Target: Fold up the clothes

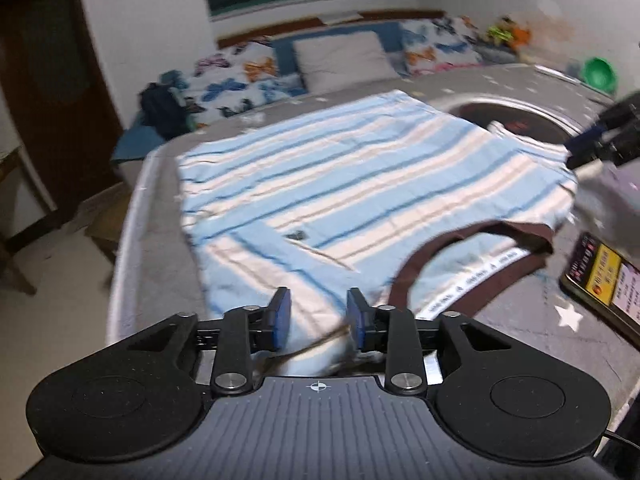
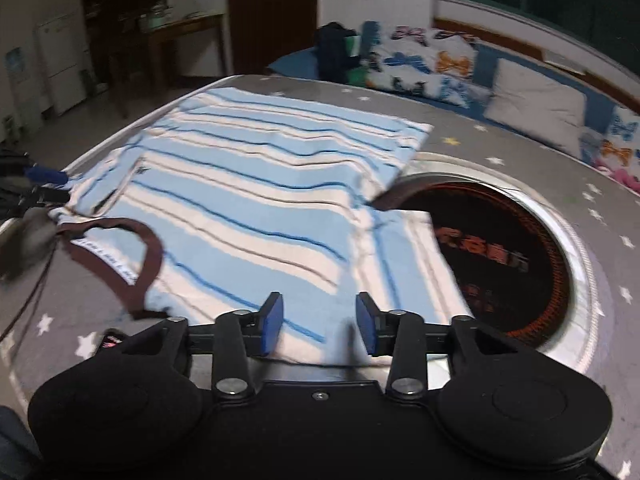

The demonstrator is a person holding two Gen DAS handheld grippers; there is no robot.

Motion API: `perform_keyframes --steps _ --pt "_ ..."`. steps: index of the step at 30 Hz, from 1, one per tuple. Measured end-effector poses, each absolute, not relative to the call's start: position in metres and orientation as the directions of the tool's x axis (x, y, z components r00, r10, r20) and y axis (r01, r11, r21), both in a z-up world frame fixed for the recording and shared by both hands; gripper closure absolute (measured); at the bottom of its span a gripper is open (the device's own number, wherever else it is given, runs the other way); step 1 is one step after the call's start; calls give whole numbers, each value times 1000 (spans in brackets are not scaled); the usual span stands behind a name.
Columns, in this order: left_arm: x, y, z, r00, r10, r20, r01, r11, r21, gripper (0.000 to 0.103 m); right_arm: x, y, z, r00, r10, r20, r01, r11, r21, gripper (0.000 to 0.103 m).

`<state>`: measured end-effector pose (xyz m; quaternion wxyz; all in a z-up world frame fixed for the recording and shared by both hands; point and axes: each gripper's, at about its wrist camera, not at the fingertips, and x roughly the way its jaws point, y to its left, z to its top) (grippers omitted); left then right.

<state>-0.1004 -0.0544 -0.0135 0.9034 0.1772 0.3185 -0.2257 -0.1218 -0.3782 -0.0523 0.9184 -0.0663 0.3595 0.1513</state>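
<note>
My left fingers [image 1: 318, 316] are spread over the sleeve of the striped shirt [image 1: 340, 176], which lies flat on the starry tabletop [image 1: 520, 320], collar [image 1: 460, 276] nearest me and hem far away, so its long axis runs away from me. My right fingers [image 2: 320, 322] are spread too, pinching nothing. The phone [image 1: 600, 276] (just beside the collar) could get swept off if the cloth drags.

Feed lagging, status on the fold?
Left gripper, right gripper open. Blue-and-white striped T-shirt flat, unfolded. Phone beside collar.
</note>
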Motion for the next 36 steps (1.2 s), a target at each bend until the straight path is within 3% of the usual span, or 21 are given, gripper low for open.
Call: perform_keyframes --steps 5,7,8,10,13,17,19,22,26,31,34,35,36 --pt "-92 -63 -29 672 -296 -679 546 818 183 64 -118 -392 -60 706 204 -678 -265 964 14 50" --pt "-91 -63 -34 669 -293 -683 539 824 174 72 -116 -399 -64 708 191 -680 -232 972 32 49" --pt "-89 -61 -36 665 -295 -686 531 833 155 87 -114 -402 -66 708 188 -680 -214 976 47 48" --pt "-88 -54 -37 664 -302 -684 506 855 112 92 -112 -410 -70 708 183 -682 -173 981 83 46" --pt "-87 -34 -26 726 -269 -632 406 910 79 97 -110 -418 -75 707 177 -685 -134 984 116 44" --pt "-89 19 -2 818 -195 -542 195 979 -59 100 -110 -423 -77 715 163 -680 -106 987 125 41" --pt "-91 43 7 857 -152 -493 120 988 -96 100 -111 -425 -77 721 158 -675 -98 987 126 40" --pt "-98 51 14 853 -201 -483 163 979 -119 100 -114 -428 -76 725 158 -670 -91 987 133 38" --pt "-109 9 12 785 -319 -531 377 926 1 98 -117 -431 -78 723 155 -673 -81 987 140 37" --pt "-106 -31 -4 720 -370 -587 504 861 74 97 -122 -433 -77 723 155 -673 -76 986 146 36" --pt "-104 -45 -14 685 -380 -621 559 822 113 84 -124 -434 -76 724 154 -672 -76 987 144 36" --pt "-104 -49 -18 682 -373 -629 565 815 130 73 -125 -435 -76 725 155 -672 -75 986 146 36" --pt "-102 -53 -22 680 -362 -637 569 809 149 71 -125 -435 -76 725 154 -671 -73 986 149 36"
